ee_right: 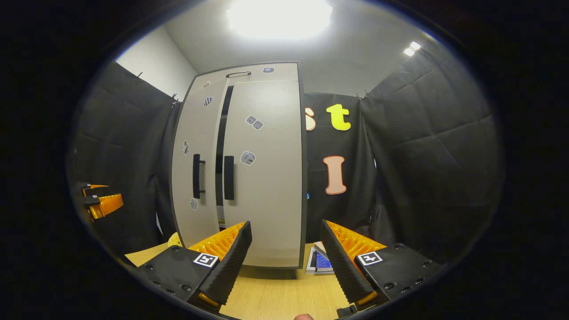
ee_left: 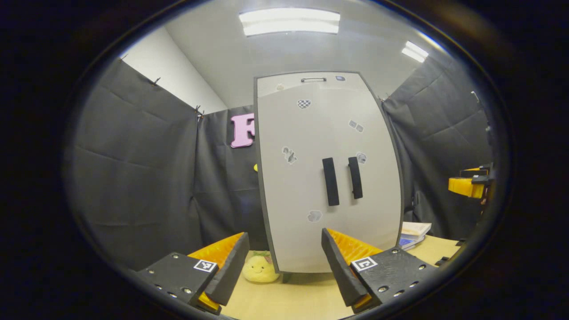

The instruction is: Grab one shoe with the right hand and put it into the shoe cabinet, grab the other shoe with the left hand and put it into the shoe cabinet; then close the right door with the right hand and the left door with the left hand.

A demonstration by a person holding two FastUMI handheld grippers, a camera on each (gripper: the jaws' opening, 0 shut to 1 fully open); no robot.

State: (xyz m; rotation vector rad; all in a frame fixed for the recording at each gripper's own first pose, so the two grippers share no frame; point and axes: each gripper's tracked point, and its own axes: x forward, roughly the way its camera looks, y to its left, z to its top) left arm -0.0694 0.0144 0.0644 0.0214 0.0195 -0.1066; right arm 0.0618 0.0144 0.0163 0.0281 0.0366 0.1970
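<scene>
Ahead of both my spread, empty claws, left claw (ee_left: 284, 260) and right claw (ee_right: 284, 253), stands the shoe cabinet (ee_left: 329, 173); its stiff, light left door (ee_right: 195, 173) looks ajar, best pushed beside its handle (ee_right: 197, 176).

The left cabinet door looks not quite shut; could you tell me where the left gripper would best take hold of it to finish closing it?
Probably no grip is needed: push flat on the left door beside its vertical black handle, coming straight from the front. A dark gap shows between the two doors, so it stands slightly ajar. The left gripper is open and facing it.
</scene>
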